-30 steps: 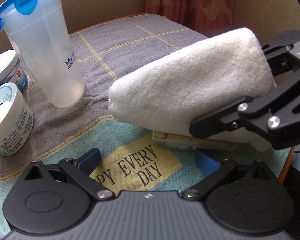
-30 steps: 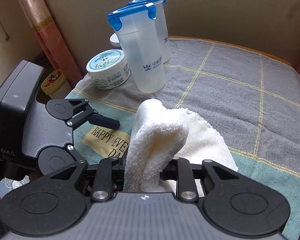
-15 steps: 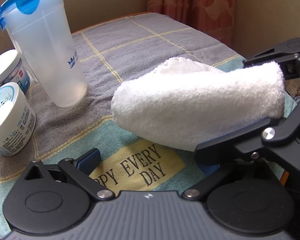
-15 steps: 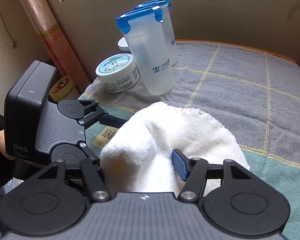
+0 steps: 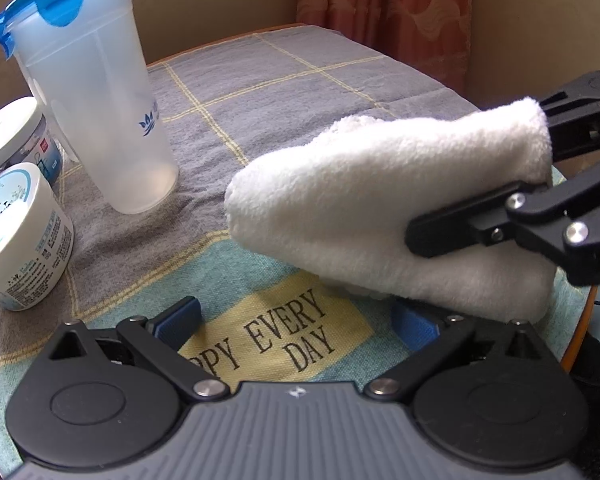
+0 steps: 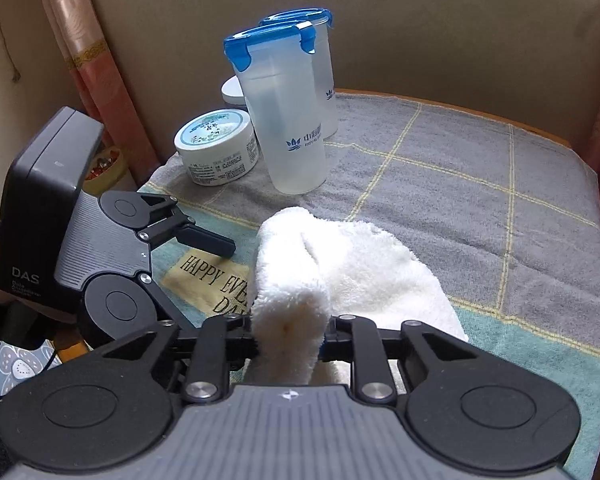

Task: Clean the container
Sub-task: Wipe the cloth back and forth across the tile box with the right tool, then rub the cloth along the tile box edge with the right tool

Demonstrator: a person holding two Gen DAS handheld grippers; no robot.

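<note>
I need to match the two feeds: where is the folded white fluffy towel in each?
Left wrist: folded white fluffy towel right of centre, clamped by the right gripper.
Right wrist: bottom centre, between that gripper's fingers.
Shared landmark: nearer blue-lidded clear plastic tumbler.

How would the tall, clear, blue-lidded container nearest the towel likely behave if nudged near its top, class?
The container is tall, narrower at the base than at the lid, and looks empty, so it would probably tip rather than slide. Being see-through plastic, it is likely light. The woven tablecloth beneath may grip its base, adding to the tipping.
</note>
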